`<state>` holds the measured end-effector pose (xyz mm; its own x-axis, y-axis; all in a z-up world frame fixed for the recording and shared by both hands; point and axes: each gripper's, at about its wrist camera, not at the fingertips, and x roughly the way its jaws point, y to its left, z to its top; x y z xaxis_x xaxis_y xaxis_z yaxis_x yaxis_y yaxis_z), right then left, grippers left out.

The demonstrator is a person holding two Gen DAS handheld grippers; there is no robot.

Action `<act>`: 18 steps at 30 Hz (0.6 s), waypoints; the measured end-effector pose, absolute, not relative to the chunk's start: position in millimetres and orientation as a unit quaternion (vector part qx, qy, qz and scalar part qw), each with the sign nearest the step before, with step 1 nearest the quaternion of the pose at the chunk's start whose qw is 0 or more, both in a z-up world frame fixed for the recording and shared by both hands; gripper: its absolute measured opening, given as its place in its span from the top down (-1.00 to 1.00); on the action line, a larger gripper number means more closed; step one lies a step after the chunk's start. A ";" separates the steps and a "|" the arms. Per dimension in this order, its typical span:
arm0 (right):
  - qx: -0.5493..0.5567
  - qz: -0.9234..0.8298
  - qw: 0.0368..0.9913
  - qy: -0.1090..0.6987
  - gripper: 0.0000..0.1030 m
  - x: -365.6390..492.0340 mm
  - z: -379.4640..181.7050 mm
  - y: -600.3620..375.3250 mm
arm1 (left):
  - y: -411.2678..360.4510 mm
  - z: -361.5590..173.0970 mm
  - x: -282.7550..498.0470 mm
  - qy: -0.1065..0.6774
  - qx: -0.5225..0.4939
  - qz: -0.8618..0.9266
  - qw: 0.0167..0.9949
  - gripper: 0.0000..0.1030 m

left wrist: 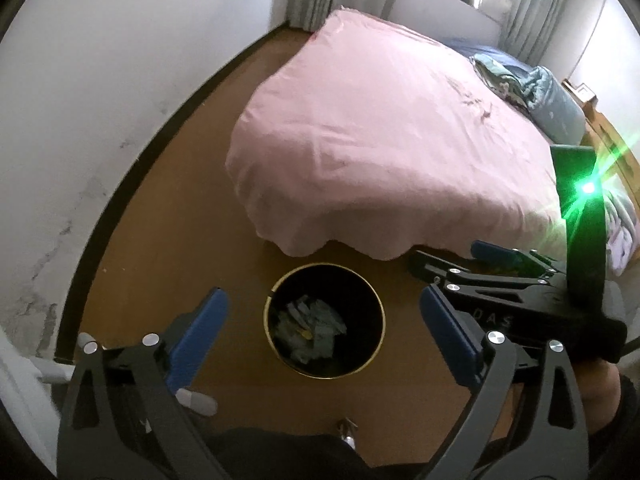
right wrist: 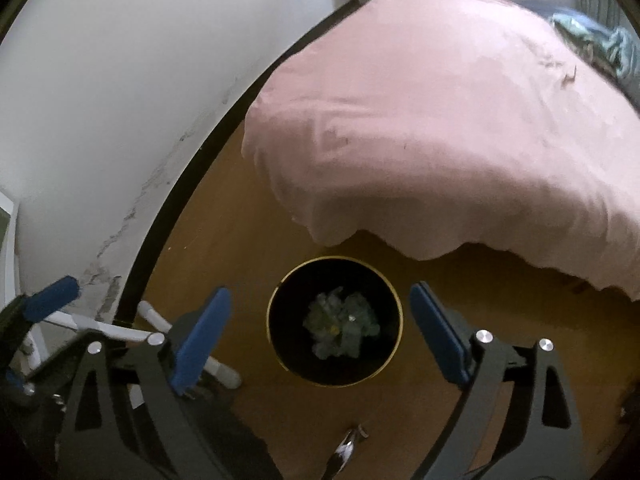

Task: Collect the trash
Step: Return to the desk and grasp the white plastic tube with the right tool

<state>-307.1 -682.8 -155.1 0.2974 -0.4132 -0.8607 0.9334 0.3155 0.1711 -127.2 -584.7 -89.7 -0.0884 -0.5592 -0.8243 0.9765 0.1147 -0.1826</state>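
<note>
A round black bin (left wrist: 325, 266) with a gold rim stands on the brown floor just off the bed's corner. Crumpled pale green and white trash (left wrist: 312, 326) lies at its bottom. My left gripper (left wrist: 323, 295) hangs over the bin, open, with nothing between its blue pads. The right gripper (left wrist: 454, 260) shows at the right of that view, also open. In the right wrist view the bin (right wrist: 335, 258) and its trash (right wrist: 340, 326) sit directly below my right gripper (right wrist: 320, 292), open and empty. A blue pad of the left gripper (right wrist: 50, 298) shows at the left edge.
A bed under a pink cover (left wrist: 380, 140) fills the space beyond the bin, with bunched clothes (left wrist: 504, 76) at its far side. A white wall with dark skirting (left wrist: 120, 208) runs on the left. White frame legs (right wrist: 148, 320) stand by the wall. A small shiny object (right wrist: 348, 446) lies on the floor.
</note>
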 end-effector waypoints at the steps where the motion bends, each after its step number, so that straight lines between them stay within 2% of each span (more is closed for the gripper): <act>1: 0.351 -0.464 0.726 0.367 -0.72 -306.1 -153.1 -682.3 | -578.6 -84.3 -124.3 0.404 0.253 -0.611 0.633 -0.83; 7: 0.286 -0.419 0.776 0.375 -0.72 -270.6 -127.2 -647.9 | -496.6 -28.3 -83.3 0.401 0.196 -0.590 0.672 -0.83; 13: 0.238 -0.289 0.852 0.367 -0.72 -195.7 -84.8 -569.8 | -347.4 18.1 -14.5 0.382 0.148 -0.511 0.756 -0.83; 18: 0.175 -0.138 0.900 0.375 -0.72 -112.0 -53.7 -470.1 | -204.8 29.5 47.3 0.383 0.122 -0.382 0.832 -0.83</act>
